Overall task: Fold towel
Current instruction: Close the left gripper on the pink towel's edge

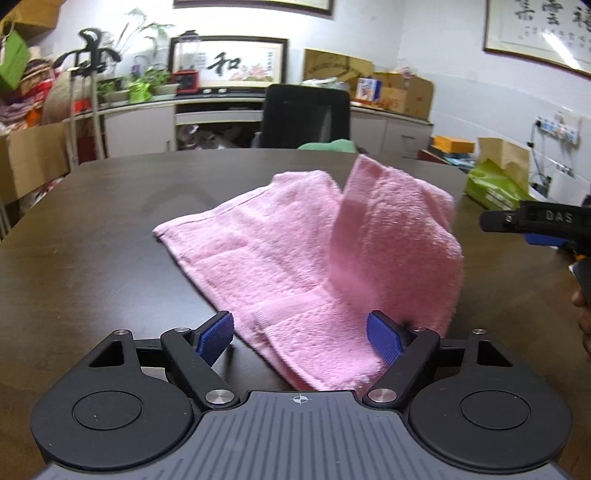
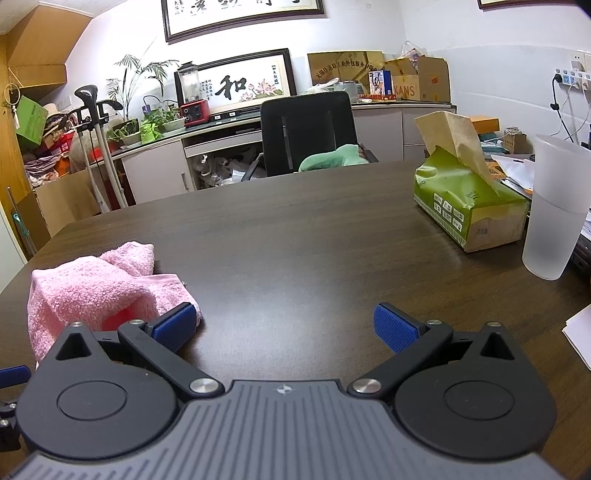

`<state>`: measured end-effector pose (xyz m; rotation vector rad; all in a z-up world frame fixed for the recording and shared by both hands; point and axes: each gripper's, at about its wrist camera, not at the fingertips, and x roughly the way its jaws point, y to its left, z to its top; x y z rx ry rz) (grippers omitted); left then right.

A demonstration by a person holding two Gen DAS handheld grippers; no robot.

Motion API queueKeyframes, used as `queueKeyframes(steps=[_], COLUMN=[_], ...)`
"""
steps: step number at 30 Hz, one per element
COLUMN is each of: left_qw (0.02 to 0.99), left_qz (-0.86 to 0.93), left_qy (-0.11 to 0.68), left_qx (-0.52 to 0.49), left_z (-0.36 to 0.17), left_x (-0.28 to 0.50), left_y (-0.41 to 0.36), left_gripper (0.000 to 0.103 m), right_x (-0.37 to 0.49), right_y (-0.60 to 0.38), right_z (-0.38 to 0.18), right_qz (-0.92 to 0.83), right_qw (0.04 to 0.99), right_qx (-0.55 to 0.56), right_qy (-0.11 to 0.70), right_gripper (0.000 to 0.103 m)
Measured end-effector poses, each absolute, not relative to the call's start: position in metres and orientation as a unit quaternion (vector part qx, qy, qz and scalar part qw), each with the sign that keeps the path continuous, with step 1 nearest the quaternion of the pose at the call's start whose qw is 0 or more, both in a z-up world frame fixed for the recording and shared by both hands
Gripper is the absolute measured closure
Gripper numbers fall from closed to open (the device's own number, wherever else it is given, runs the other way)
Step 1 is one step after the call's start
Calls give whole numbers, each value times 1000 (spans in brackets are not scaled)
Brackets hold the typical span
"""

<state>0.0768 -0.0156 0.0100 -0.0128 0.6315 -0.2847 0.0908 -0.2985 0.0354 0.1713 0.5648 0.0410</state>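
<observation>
Blue-padded fingers (image 1: 216,334) of the left gripper (image 1: 299,338) are spread, with the near end of the pink towel (image 1: 295,258) lying between them, unpinched. The right gripper (image 2: 286,326) is also held spread, over bare table (image 2: 295,240), the towel bunched just beside its left finger. A tissue box (image 2: 469,206) and cup (image 2: 554,210) are seen near the table's right edge.

Even, bright room light; the white wall (image 2: 369,33) glares at upper centre. Edges bend strongly; left view slightly blurred.
</observation>
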Motion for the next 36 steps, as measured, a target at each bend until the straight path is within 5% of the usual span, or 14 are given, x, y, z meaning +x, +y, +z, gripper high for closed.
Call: queueKeyframes(steps=[14, 17, 19, 36], left_qw=[936, 938, 939, 950], left_qz=[-146, -141, -138, -121], left_qy=[319, 317, 315, 285], left_qx=[-7, -4, -6, 26], left_z=[7, 8, 9, 18], left_x=[83, 81, 81, 65], left_y=[-17, -17, -16, -24], left_gripper=[30, 47, 67, 76], right_x=[92, 92, 92, 93], right_y=[-295, -295, -295, -295], right_z=[33, 33, 33, 32], right_qz=[21, 21, 21, 20], right_qw=[955, 955, 955, 954], right_qx=[76, 76, 75, 75], right_qy=[285, 285, 284, 289], right_gripper=[0, 0, 0, 0])
